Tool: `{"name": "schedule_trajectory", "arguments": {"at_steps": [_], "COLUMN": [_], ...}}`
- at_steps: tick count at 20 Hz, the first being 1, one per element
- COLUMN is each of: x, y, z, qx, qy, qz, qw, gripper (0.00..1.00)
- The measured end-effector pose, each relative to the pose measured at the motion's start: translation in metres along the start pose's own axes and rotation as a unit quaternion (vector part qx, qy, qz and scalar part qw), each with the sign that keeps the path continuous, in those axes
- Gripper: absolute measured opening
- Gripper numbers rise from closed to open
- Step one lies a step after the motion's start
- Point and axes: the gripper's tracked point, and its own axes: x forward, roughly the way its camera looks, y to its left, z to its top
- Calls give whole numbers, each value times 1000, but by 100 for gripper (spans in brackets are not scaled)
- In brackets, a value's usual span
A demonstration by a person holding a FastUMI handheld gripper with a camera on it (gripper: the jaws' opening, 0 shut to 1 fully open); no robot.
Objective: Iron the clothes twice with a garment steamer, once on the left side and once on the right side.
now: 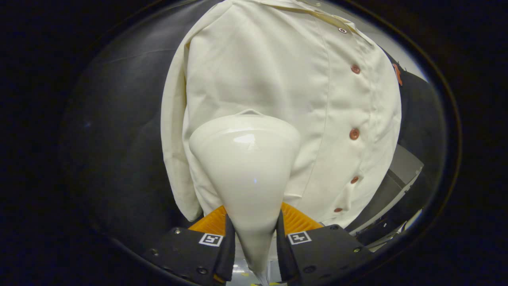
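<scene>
A cream button-up shirt [278, 79] hangs in front of me, its row of brown buttons [354, 134] running down to the right of the steamer. My gripper [254, 242] is shut on the white garment steamer [248, 167], both fingers pressing its narrow handle. The steamer's wide head points forward and sits against the shirt's left panel, about mid-height, left of the button placket. The head hides the cloth right behind it. The left sleeve [174, 151] hangs down beside the steamer.
Dark booth cloth [119, 139] surrounds the shirt on the left and right. A grey frame or stand part [401, 178] shows low to the right of the shirt's hem.
</scene>
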Motion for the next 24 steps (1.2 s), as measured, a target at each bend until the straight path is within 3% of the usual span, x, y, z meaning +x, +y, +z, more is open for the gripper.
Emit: {"name": "schedule_trajectory", "arguments": {"at_steps": [13, 18, 24], "x": [53, 56, 44], "y": [3, 1, -4], "z": [-119, -136, -114], "qx": [-13, -17, -19], "qy": [97, 117, 80], "qz": [-2, 18, 68], "qw": [995, 993, 994], "gripper": [45, 45, 45]}}
